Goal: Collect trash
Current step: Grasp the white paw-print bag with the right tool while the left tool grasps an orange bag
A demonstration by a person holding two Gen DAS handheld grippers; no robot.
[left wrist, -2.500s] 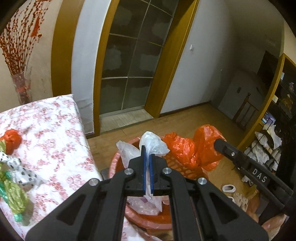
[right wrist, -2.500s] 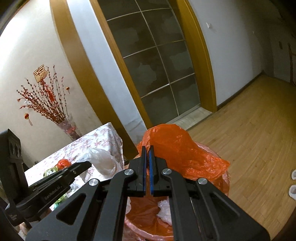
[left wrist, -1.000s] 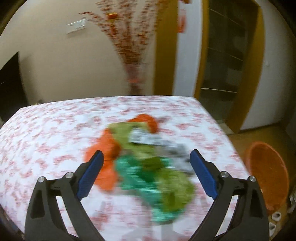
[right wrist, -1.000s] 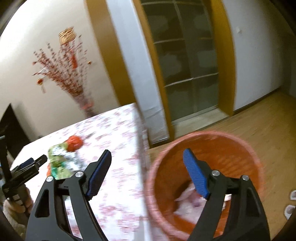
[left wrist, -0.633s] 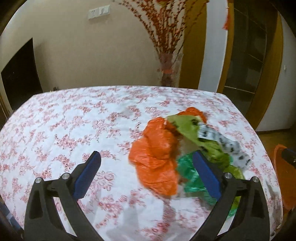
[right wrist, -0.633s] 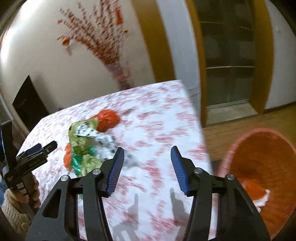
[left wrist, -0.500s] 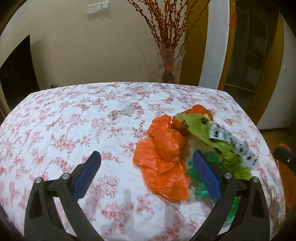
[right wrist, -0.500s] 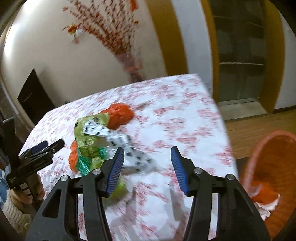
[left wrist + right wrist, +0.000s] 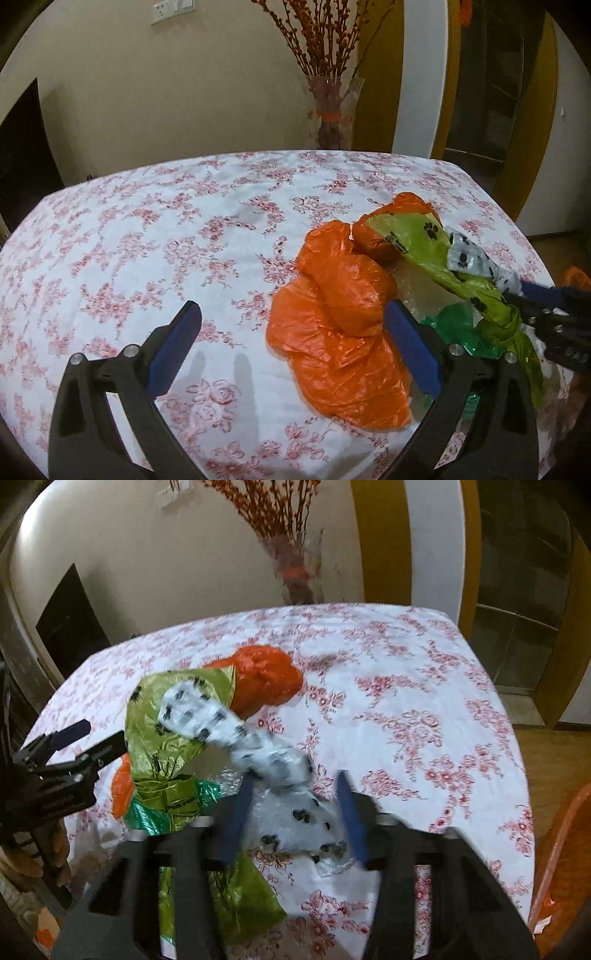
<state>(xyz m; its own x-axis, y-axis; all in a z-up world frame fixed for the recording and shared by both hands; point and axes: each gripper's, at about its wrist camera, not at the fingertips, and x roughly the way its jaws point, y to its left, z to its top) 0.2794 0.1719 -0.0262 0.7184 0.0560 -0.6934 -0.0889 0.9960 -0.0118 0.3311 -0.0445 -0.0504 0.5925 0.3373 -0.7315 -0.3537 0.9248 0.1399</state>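
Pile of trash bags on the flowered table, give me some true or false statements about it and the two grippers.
1. The left gripper stands wide open. True.
2. The white bag with black paw prints lies between the right gripper's fingers. True.
3. The orange bag is in the bin. False: it lies on the tablecloth.
4. The table is bare wood. False: a flowered cloth covers it.
5. The vase holds branches. True.

Glossy crinkled plastic bags (image 9: 343, 295) lie on matt floral cloth (image 9: 147, 229).
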